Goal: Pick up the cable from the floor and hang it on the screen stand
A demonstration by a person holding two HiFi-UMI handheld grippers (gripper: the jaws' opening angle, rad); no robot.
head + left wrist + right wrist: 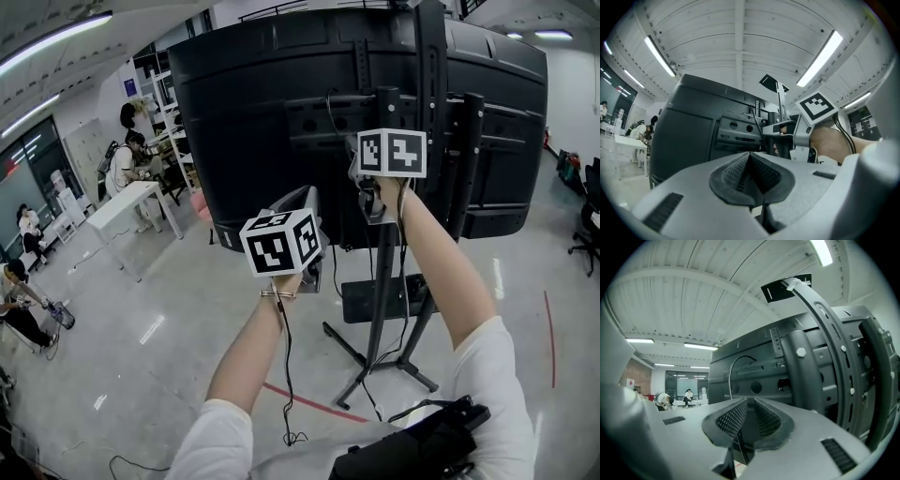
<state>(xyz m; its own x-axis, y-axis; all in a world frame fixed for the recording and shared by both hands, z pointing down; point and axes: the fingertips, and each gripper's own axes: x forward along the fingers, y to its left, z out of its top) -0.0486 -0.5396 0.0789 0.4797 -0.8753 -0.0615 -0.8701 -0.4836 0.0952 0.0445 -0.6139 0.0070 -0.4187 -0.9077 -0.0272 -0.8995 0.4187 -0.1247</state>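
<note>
The back of a large black screen (253, 112) on its stand (382, 281) fills the head view. A thin black cable (287, 375) hangs from below my left gripper (292, 211) to the floor. In the left gripper view the left gripper (751, 157) has its pads pressed together, with a dark strand under them. My right gripper (371, 204) is raised close to the stand's mounting bracket. Seen in its own view, the right gripper (749, 401) is shut on the cable (730, 373), which arcs up in front of the bracket (754, 387).
The stand has splayed legs and a small black shelf (361, 300). A red line (309, 403) crosses the floor. People sit around a white table (127, 202) at the left. An office chair (589, 234) is at the far right. A black bag (422, 450) sits at my waist.
</note>
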